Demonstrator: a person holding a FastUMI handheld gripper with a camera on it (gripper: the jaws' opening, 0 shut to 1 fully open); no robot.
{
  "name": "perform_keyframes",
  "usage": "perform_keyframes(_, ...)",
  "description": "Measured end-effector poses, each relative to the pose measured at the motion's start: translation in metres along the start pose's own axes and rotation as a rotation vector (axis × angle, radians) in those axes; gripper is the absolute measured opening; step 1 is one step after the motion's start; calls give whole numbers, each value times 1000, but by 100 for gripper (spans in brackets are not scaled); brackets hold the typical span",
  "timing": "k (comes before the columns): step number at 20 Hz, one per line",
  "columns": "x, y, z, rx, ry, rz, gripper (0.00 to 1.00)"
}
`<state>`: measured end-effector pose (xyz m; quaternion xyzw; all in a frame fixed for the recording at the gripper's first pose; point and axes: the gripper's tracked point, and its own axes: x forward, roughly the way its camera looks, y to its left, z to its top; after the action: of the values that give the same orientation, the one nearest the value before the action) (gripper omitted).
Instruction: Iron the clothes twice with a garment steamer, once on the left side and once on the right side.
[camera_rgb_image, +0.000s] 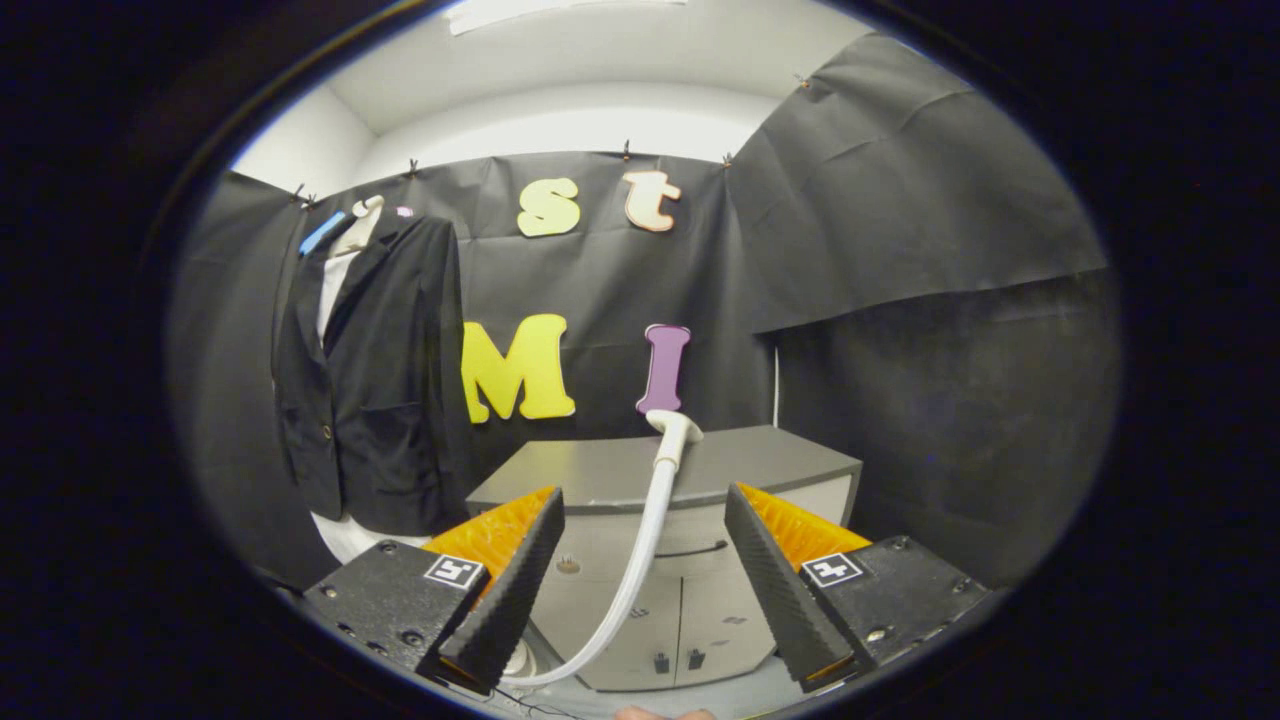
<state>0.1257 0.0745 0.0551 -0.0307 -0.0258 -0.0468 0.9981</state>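
A black suit jacket (375, 380) over a white shirt hangs against the booth wall, up and to the left beyond my fingers. The white steamer head (675, 432) rests on top of a grey cabinet (600, 470) straight ahead, and its white hose (640, 560) curves down between my fingers toward the floor. My gripper (645, 510) stands open, its two black ribbed fingers (515, 580) spread wide on either side of the hose without touching it. The steamer head is beyond the fingertips.
The grey cabinet has drawers and doors on its front (680, 620). Black cloth walls close the booth behind and to the right (950, 420). A white rounded base (345, 535) shows below the jacket's hem.
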Motion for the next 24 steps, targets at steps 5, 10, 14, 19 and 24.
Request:
perform_keyframes(5, 64, -17, 16, 33, -3, 29, 100)
perform_keyframes(10, 123, -28, 22, 99, 51, 79, 100)
perform_keyframes(14, 172, -34, 7, 94, 182, 65, 100)
perform_keyframes(19, 225, -39, -4, 113, 333, 46, 100)
perform_keyframes(24, 265, -48, -15, 128, 434, 6, 96)
